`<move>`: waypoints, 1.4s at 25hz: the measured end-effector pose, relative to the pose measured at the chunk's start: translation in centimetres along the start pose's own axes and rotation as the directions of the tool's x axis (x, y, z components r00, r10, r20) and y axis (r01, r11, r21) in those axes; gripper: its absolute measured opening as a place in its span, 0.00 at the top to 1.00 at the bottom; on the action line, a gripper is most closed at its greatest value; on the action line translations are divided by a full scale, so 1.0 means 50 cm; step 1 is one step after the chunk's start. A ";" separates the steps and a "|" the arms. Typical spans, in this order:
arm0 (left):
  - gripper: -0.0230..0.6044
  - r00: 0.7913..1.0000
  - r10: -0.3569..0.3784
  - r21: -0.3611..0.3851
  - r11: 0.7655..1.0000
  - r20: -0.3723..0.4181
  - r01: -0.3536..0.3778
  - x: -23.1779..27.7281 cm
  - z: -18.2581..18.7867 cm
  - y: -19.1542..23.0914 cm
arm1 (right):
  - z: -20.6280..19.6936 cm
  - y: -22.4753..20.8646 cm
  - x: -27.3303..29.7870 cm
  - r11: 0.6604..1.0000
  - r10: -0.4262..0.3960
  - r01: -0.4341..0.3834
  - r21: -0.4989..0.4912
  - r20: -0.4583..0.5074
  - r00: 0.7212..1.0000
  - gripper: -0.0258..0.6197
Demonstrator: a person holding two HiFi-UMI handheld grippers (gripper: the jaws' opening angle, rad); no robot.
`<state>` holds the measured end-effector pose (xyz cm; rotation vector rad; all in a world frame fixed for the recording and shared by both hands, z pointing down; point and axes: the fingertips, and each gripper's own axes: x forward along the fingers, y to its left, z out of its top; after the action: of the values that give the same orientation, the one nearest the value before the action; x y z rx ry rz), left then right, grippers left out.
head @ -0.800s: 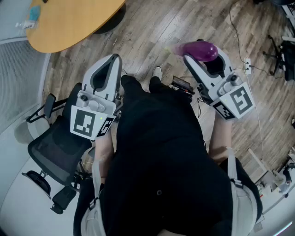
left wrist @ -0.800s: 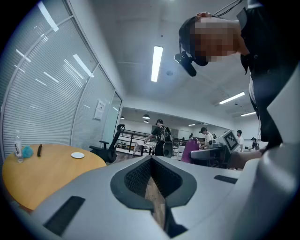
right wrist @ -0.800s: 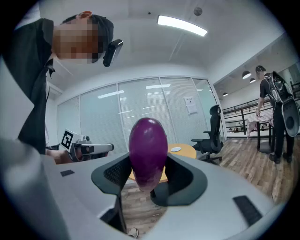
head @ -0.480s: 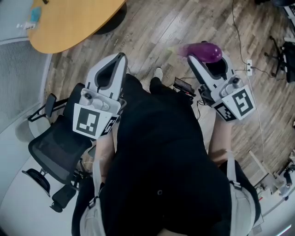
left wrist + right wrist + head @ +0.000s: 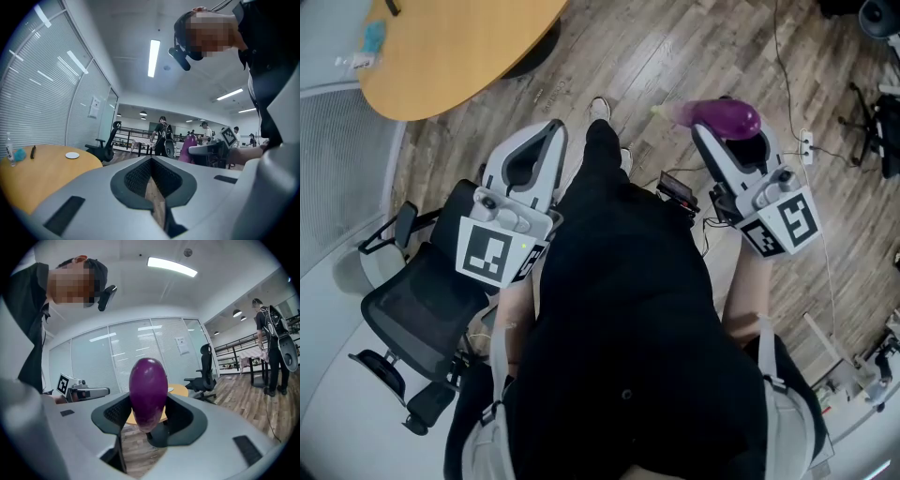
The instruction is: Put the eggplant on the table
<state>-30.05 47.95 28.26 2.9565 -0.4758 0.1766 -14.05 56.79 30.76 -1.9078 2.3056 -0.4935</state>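
Note:
A purple eggplant (image 5: pixel 724 116) (image 5: pixel 148 392) stands between the jaws of my right gripper (image 5: pixel 727 129) (image 5: pixel 149 423), which is shut on it, held over the wooden floor. My left gripper (image 5: pixel 551 133) (image 5: pixel 151 162) is shut with nothing in it, level beside the right one. The round orange table (image 5: pixel 459 47) (image 5: pixel 37 173) lies ahead to the left, apart from both grippers; a sliver of the table (image 5: pixel 177 390) shows behind the eggplant. In the left gripper view the eggplant (image 5: pixel 189 145) appears at the right.
A black office chair (image 5: pixel 422 309) stands at my left. Cables and a power strip (image 5: pixel 804 137) lie on the floor at the right, a black device (image 5: pixel 675 187) near my feet. A bottle and blue item (image 5: pixel 366 39) and a white disc (image 5: pixel 72 155) sit on the table. People (image 5: pixel 162 136) stand beyond.
A foot has stepped forward and both grippers have advanced a little toward the table. The eggplant stays in the right gripper's hold.

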 end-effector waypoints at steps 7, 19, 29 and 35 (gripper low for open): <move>0.95 0.998 -0.049 -0.008 0.999 0.025 0.049 0.123 0.024 0.072 | 0.053 -0.077 0.060 0.999 -0.045 0.046 -0.021 0.007 0.999 0.60; 0.95 0.979 -0.191 0.019 0.982 0.070 0.190 0.347 0.094 0.185 | 0.162 -0.174 0.198 0.992 -0.090 0.096 -0.077 0.075 0.993 0.60; 0.95 0.967 -0.251 0.004 0.968 0.032 0.251 0.491 0.110 0.236 | 0.205 -0.272 0.275 0.994 -0.105 0.108 -0.025 0.099 0.990 0.60; 0.95 0.977 -0.213 0.001 0.977 0.006 0.213 0.587 0.095 0.246 | 0.223 -0.355 0.334 1.000 -0.001 0.003 -0.022 0.094 0.996 0.60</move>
<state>-5.84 26.77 29.14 2.9814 -0.1568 0.1440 2.35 35.78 27.89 -1.9004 2.2595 -0.3720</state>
